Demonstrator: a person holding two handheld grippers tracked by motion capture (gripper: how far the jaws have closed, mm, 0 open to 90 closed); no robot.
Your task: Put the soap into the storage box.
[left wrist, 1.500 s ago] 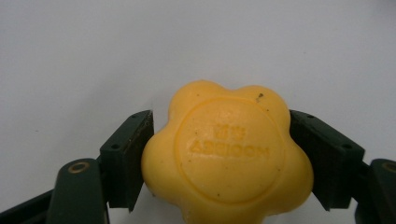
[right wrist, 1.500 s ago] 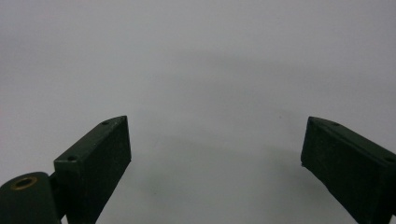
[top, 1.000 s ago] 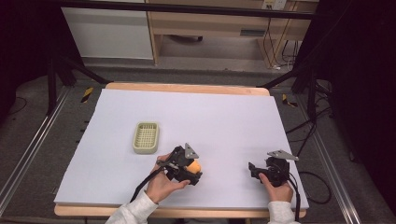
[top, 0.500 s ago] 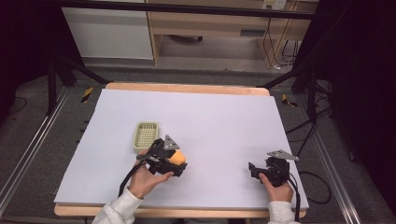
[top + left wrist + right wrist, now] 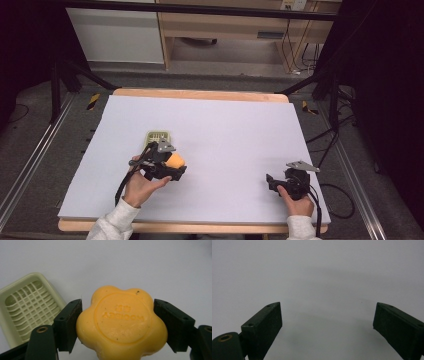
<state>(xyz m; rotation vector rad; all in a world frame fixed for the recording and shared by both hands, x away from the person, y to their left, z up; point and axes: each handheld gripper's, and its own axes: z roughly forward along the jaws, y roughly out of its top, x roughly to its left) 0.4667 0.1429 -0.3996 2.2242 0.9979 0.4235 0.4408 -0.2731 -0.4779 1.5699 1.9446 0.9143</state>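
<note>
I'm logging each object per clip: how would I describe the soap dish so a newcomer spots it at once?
Start at the white table top and look to its left half, just beyond the left hand-held gripper. There lies the pale green rectangular plastic soap dish with a slatted grid floor, empty. Beside it, the flower-shaped orange soap bar is solid and clamped between the jaws.

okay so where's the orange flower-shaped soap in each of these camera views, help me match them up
High view: the orange soap sits left of centre, in the left gripper, just below the pale green soap dish.
Left gripper view: the soap is at centre, low in the picture, clamped between the two black jaws.
Right gripper view: open jaws over the bare white table; no soap here.
Shared landmark: the soap dish, at the left in the left gripper view.
</note>
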